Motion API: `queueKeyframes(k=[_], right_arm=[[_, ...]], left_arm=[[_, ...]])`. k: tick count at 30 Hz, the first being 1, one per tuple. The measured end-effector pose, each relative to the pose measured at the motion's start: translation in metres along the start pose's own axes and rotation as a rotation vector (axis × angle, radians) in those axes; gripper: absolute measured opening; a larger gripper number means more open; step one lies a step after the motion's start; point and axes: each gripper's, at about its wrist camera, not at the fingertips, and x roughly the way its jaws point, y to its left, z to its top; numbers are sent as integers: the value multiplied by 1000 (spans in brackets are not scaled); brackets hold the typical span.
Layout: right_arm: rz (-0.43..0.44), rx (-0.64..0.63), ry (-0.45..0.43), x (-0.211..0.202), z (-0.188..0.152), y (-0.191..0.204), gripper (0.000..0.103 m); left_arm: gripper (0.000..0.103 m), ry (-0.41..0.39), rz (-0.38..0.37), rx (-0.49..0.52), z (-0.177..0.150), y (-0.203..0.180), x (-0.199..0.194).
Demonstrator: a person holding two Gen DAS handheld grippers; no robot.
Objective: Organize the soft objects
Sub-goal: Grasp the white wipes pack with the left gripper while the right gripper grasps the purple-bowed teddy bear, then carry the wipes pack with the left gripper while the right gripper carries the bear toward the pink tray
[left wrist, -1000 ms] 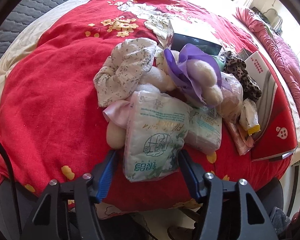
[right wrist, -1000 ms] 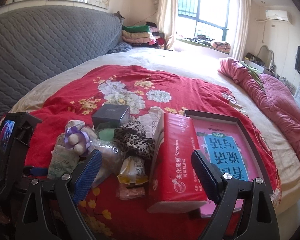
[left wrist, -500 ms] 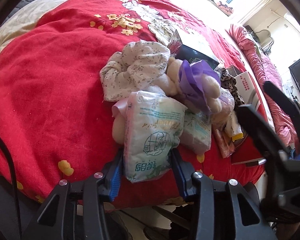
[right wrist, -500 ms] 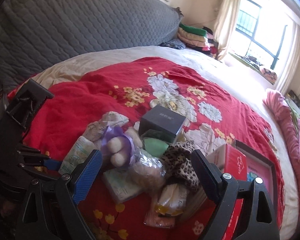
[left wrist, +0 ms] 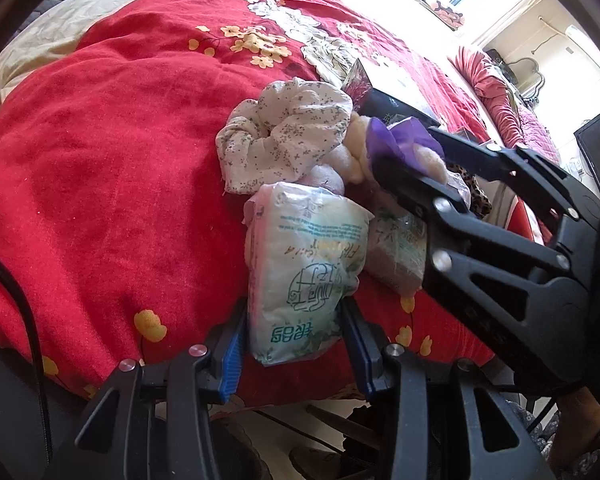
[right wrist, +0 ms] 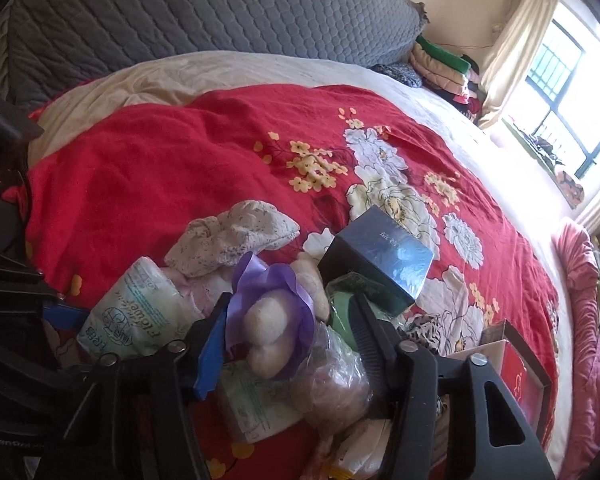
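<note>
A red floral quilt (right wrist: pixel 172 168) covers the bed below a grey headboard (right wrist: pixel 204 12). The left gripper (left wrist: pixel 296 344) clamps a tissue pack (left wrist: pixel 300 272); the right gripper (right wrist: pixel 288 344), jaws just closing, straddles a plush toy (right wrist: pixel 266 332); whether its pads press the toy I cannot tell.

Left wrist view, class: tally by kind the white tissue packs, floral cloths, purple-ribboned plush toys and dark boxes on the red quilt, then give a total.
Tissue packs: 2
Floral cloth: 1
Plush toy: 1
Dark box: 1
Total: 5
</note>
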Motion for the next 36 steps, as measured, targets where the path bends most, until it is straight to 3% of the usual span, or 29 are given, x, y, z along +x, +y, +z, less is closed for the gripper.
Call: queueKeyframes(k=[1,3,6,13,25,36], right_arm=[[19,4,-3,2,0,0,34],[61,36,-26,1,0,-3,25],[87,92,-50,-4,-2,-11,21],[163,267,-110,-27,-12,-35,20],[127,392,-230,-77,-22,-61,19],[74,484,-336,-129,-50,-84,19]], left_arm=[[45,-2,-3,0,0,0,-1],[45,-7,-3,1,0,0,-2],[45,-11,-16,4,0,2,-4],[45,-42,-41,20,1,-2,-14],[44,-112,-46,69,2,-18,-33],[44,-170,-34,171,5,-60,-56]])
